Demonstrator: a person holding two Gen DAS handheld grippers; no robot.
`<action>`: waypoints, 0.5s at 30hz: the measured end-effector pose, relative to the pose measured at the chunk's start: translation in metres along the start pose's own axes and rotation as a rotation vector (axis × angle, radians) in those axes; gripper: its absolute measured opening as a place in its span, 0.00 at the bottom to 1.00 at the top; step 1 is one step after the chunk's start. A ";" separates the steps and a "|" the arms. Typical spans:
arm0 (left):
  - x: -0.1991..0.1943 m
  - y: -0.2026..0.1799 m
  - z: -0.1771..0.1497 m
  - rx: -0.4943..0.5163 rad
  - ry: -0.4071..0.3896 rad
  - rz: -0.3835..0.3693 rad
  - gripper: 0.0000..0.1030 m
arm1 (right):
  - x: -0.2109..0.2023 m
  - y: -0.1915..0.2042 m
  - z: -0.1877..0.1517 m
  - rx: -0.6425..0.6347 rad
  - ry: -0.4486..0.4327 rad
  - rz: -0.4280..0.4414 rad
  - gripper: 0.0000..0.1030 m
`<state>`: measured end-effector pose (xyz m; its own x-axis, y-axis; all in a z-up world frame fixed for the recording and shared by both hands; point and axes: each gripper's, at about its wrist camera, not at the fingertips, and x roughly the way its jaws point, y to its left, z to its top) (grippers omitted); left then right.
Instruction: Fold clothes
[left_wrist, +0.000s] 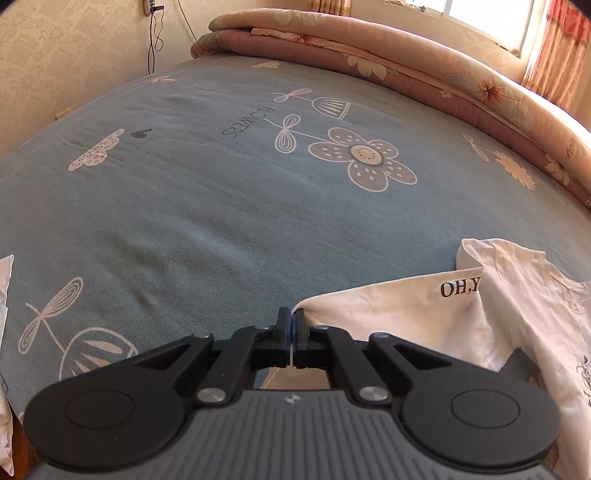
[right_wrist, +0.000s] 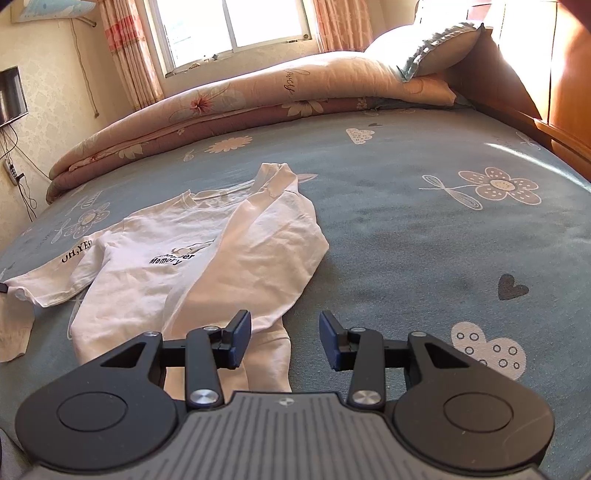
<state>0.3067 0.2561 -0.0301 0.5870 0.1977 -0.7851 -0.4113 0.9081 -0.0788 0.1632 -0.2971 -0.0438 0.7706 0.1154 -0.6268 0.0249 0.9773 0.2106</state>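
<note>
The left gripper (left_wrist: 291, 319) is clamped on an edge of the white printed cotton T-shirt (right_wrist: 207, 258), which lies ahead-left of the open, empty right gripper (right_wrist: 285, 332) on the blue flower-patterned bed sheet (right_wrist: 406, 229).

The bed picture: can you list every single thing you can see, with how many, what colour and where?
White cotton T-shirt with black lettering: one, white, lying partly folded on the bed, one edge lifted.
Blue-grey bedsheet with flower print: one, blue-grey, covering the bed.
Pink floral quilt: one, pink and peach, folded along the bed's far side.
Frilled cushion: one, peach with a pale blue frill, on the quilt.
Window: one, bright, behind the quilt.
Pink curtains: two, one either side of the window.
Black cables: a few, hanging on the wall.
Left gripper: one, black, fingers pinching the T-shirt's edge.
Right gripper: one, black, fingers apart, holding nothing.
</note>
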 end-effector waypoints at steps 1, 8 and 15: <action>0.003 0.002 0.002 -0.004 0.002 0.009 0.00 | 0.001 0.001 0.000 -0.002 0.003 -0.004 0.44; 0.024 0.024 0.018 -0.031 0.029 0.093 0.00 | 0.012 0.006 0.002 -0.017 0.019 -0.022 0.44; 0.044 0.034 0.026 -0.039 0.044 0.135 0.00 | 0.020 0.009 0.001 -0.026 0.039 -0.034 0.44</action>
<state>0.3367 0.3049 -0.0510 0.4934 0.2999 -0.8165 -0.5119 0.8590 0.0062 0.1798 -0.2860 -0.0533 0.7442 0.0881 -0.6621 0.0342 0.9850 0.1694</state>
